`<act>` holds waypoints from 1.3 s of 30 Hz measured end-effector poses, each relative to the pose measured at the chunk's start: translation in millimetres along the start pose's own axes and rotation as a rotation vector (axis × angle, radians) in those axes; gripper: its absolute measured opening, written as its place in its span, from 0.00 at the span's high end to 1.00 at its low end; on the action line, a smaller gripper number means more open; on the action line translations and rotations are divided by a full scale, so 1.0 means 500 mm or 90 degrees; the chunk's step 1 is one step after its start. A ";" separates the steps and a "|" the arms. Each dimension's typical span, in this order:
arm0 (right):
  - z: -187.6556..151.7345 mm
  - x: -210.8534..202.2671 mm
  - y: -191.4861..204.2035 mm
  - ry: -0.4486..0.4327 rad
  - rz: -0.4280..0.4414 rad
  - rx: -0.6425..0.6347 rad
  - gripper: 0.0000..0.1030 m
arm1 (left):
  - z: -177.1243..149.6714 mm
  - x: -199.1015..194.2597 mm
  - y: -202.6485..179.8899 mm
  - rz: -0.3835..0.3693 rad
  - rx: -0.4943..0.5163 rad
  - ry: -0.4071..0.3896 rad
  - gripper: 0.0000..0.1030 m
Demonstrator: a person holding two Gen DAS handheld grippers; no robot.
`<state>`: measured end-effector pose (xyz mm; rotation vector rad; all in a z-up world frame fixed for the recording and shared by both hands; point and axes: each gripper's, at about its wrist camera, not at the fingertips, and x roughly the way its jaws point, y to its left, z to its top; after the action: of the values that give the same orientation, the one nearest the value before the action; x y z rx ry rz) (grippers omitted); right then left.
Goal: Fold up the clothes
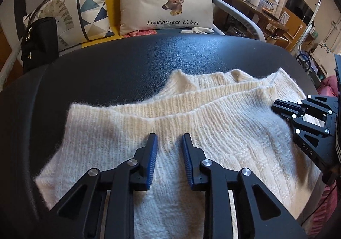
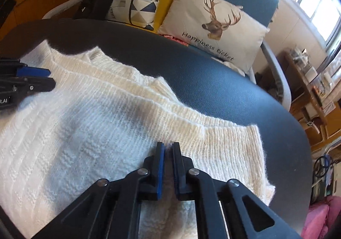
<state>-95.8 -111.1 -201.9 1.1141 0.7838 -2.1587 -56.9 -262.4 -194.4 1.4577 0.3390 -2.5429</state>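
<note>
Pinch check: clamping what looks like a nip of knit between the nearly closed pads of the right gripper (image 2: 168, 145), close to the ribbed edge at the 3 o'clock side of the white sweater (image 2: 85, 121). Hanging the left gripper (image 1: 169, 137) released, pads apart and gripping nothing, low over the sweater's middle.

Resting flat on the black table (image 1: 127, 68), with several ribbed edges stacked toward 12 o'clock, so probably lying doubled over already. Fitting either a fold under way or one being tidied afterwards.

Judging the knit as soft, fuzzy and stretchy: biting deep enough to catch every layer, matching both sides in height, and keeping the stacked edges aligned rather than dragging one corner.

Looking outward: bare table lying beyond the sweater toward 12 o'clock. Sitting past the table on a sofa, a deer cushion (image 1: 166, 4) at 12, a triangle-patterned cushion (image 1: 93, 4) at 11 and a black bag (image 1: 40, 41) at 10, all well apart. Blocking nothing, apparently.
</note>
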 end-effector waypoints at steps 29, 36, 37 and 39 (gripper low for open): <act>0.033 -0.031 -0.023 -0.045 -0.089 0.005 0.96 | 0.004 -0.015 0.010 -0.001 -0.031 -0.017 0.84; 0.056 -0.013 -0.070 -0.050 -0.117 0.071 0.98 | 0.004 -0.024 0.009 -0.013 -0.045 -0.048 0.88; 0.058 -0.004 -0.075 -0.045 -0.118 0.081 0.98 | 0.005 -0.022 0.008 -0.016 -0.045 -0.048 0.88; 0.060 0.020 -0.084 -0.028 -0.115 0.094 0.98 | 0.008 -0.014 0.009 -0.016 -0.047 -0.038 0.88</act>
<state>-145.9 -107.4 -186.4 1.1014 0.7409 -2.4171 -55.4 -267.4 -187.0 1.3572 0.4396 -2.5574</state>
